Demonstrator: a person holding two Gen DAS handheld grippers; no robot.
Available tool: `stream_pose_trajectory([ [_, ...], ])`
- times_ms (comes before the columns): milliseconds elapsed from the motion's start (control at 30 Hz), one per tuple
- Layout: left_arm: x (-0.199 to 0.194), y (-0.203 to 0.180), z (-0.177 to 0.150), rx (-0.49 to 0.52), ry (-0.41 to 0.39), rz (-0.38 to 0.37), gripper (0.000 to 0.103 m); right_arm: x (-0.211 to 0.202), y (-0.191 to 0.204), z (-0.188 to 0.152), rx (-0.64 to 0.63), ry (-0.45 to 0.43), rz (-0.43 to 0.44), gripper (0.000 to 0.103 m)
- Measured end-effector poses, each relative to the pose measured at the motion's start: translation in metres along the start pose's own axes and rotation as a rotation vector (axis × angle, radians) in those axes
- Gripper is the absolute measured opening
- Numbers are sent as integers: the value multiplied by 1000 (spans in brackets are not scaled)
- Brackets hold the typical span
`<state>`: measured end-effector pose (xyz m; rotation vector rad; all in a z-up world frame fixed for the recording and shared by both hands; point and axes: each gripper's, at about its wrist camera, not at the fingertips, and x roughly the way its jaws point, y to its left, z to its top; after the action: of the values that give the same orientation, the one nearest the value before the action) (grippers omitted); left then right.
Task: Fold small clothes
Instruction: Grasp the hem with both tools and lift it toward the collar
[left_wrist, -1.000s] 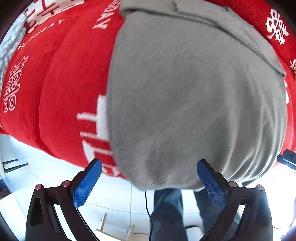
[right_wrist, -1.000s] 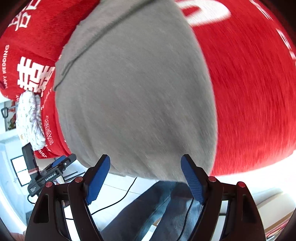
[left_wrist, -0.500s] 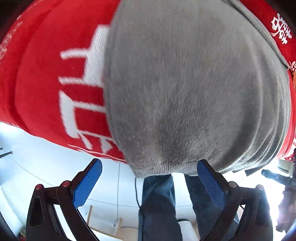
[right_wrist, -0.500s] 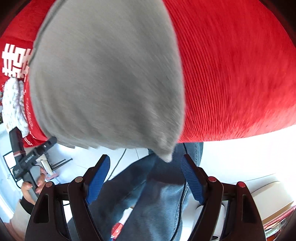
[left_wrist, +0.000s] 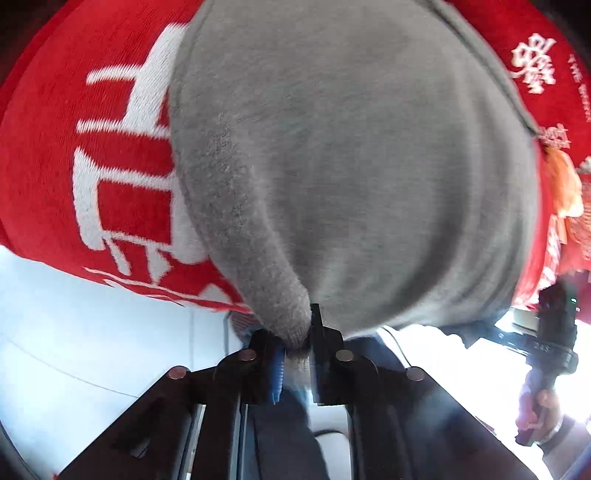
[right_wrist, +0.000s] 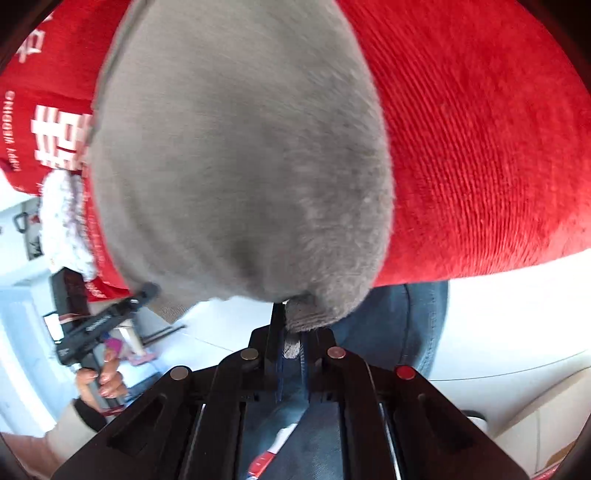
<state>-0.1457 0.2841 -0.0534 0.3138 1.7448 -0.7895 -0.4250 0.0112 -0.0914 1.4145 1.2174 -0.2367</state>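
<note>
Grey garment (left_wrist: 351, 166) spread across the red blanket (left_wrist: 122, 155), and its near hem runs right along the blanket's front edge, where the white characters (left_wrist: 122, 184) sit to the left of it. Past that edge the surface drops away to pale floor (left_wrist: 92, 332), and the person's blue jeans (right_wrist: 399, 325) stand just beyond, so there is open room on the near side and plenty of bare red cloth on the right in the right wrist view. On the far left of that view a white fluffy cloth (right_wrist: 62, 225) lies at the blanket's edge; an orange tassel (left_wrist: 561, 181) shows at the right margin in the left wrist view.

Left gripper (left_wrist: 295, 350) comes in low at the hem's left corner, pointing across the blanket, and its jaws are pinched together on a bunched tongue of the grey knit; the blue pad (left_wrist: 277, 373) presses against the fabric, which rises from the clamp in a raised ridge.

Right gripper (right_wrist: 291, 339) is at the opposite near corner of the garment (right_wrist: 240, 166), same low, forward-pointing attitude. Its jaws are clamped tight too, a small fold of ribbed hem caught between them.

Each tool shows up in the other's camera: the right one in the hand (left_wrist: 543, 413) at the left view's right margin, the left one in the hand (right_wrist: 101, 380) at lower left of the right view, both off the blanket's front edge.
</note>
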Motion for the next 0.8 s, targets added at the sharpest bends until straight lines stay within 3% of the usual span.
stream_pose_trajectory([
  [67, -17, -8, -1, 16, -13, -60, 12, -15, 10, -1, 5, -24, 70, 8],
  [200, -55, -26, 6, 74, -69, -94, 12, -54, 38, 12, -16, -104, 205, 8],
  [367, -93, -45, 60, 119, -173, -88, 12, -89, 68, 64, -64, -201, 278, 8],
  [600, -97, -56, 156, 91, -267, -7, 12, -104, 83, 146, -39, -247, 219, 8],
  [800, -97, -55, 183, 57, -193, 10, 16, -108, 81, 183, 2, -228, 149, 12],
])
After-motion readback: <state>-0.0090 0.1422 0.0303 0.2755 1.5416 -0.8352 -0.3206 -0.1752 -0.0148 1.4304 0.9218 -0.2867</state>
